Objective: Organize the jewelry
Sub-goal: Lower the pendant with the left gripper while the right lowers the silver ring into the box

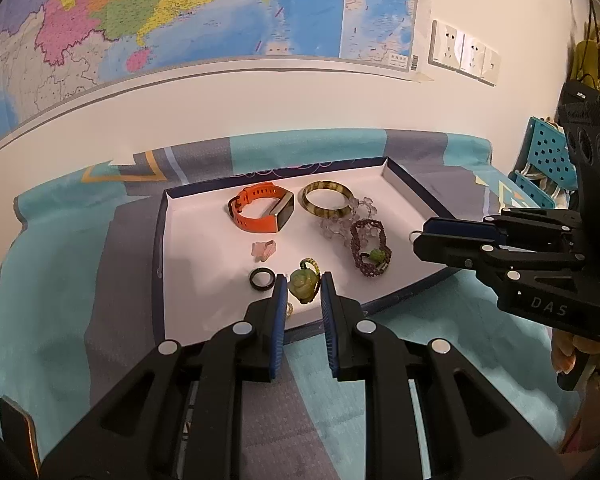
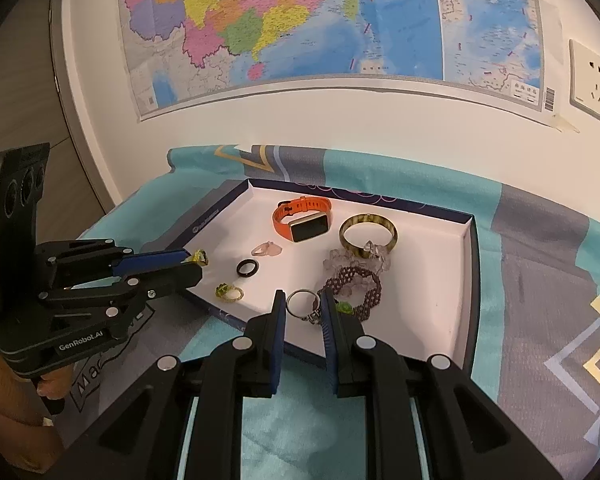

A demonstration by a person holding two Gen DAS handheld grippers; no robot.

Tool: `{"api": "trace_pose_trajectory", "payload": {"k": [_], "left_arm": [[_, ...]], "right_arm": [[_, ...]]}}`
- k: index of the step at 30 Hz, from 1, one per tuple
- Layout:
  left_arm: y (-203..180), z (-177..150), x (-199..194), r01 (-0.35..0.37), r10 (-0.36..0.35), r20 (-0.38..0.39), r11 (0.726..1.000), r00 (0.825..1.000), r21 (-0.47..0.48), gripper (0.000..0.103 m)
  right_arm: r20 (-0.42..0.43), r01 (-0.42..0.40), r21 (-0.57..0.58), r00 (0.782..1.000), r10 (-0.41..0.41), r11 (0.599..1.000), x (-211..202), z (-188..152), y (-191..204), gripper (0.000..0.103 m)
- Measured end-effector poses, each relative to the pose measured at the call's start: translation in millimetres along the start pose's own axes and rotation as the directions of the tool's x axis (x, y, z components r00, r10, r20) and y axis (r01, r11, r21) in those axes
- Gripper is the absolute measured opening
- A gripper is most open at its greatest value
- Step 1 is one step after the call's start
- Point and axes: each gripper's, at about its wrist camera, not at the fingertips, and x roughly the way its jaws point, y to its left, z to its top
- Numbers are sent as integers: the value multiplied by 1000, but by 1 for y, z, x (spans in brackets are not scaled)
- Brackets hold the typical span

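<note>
My left gripper (image 1: pixel 303 282) is shut on a green jade pendant (image 1: pixel 302 287) over the near left rim of the white-lined tray (image 1: pixel 204 248); the right wrist view shows the pendant (image 2: pixel 200 257) pinched at the tips of the left gripper (image 2: pixel 194 261). My right gripper (image 2: pixel 303 302) is shut on a silver ring (image 2: pixel 299 304) above the tray's near edge, and the ring (image 1: pixel 415 235) pokes out past the tips of the right gripper (image 1: pixel 419 240). In the tray lie an orange watch (image 1: pixel 256 210), a striped bangle (image 1: pixel 326 200), a purple bead bracelet (image 1: pixel 370 248), a black ring (image 1: pixel 262 279) and a pink stone (image 1: pixel 264 250).
A gold ring with a green stone (image 2: pixel 230 293) and a clear crystal bracelet (image 2: pixel 340 258) also lie in the tray. The tray sits on a teal and grey cloth (image 2: pixel 540 280) against a wall with a map. A blue perforated basket (image 1: pixel 548 152) stands at the right.
</note>
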Motion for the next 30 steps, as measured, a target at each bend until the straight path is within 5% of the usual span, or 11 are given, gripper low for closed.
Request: {"api": "trace_pose_trajectory", "payload": {"k": [30], "left_arm": [[13,10,31,-5,4,-47,1000,999,-31,17]], "right_arm": [[-48,12,32,999,-11,999,29,8,-20,16]]}}
